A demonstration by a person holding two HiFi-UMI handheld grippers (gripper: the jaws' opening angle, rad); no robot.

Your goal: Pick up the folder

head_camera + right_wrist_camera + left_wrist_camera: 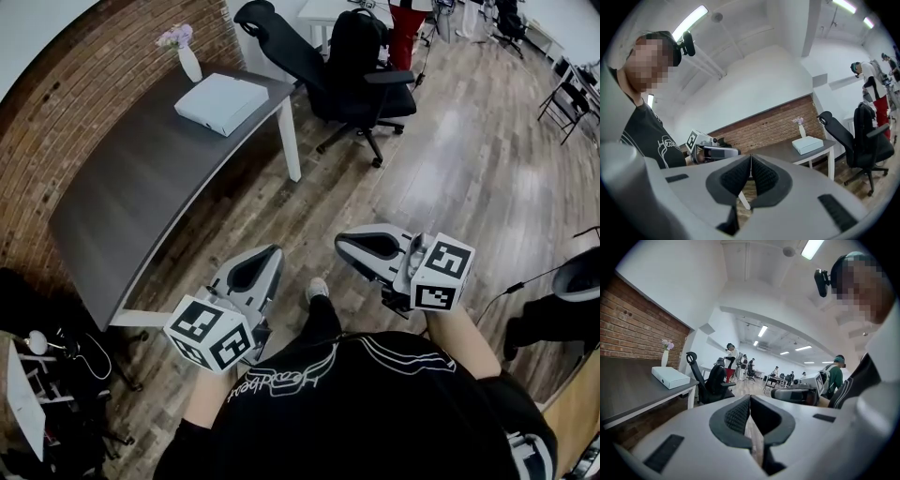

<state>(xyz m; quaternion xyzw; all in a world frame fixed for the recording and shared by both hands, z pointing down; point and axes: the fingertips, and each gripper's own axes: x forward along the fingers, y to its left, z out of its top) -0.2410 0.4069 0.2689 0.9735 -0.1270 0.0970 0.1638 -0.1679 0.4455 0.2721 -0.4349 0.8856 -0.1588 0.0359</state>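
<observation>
A thick white folder point(222, 102) lies flat near the far end of the dark grey desk point(122, 206); it also shows in the left gripper view as a white folder point(670, 377) and in the right gripper view as a white folder point(807, 144). My left gripper point(269, 253) is shut and empty, held over the wooden floor well short of the desk. My right gripper point(343, 241) is shut and empty too, beside it, further from the desk. Each gripper view shows jaws pressed together with nothing between them: left gripper point(749, 398), right gripper point(750, 157).
A white vase with flowers point(187, 56) stands behind the folder by the brick wall point(84, 84). A black office chair point(328, 80) sits past the desk's end. A cluttered stand point(47, 375) is at lower left. People work in the background point(732, 363).
</observation>
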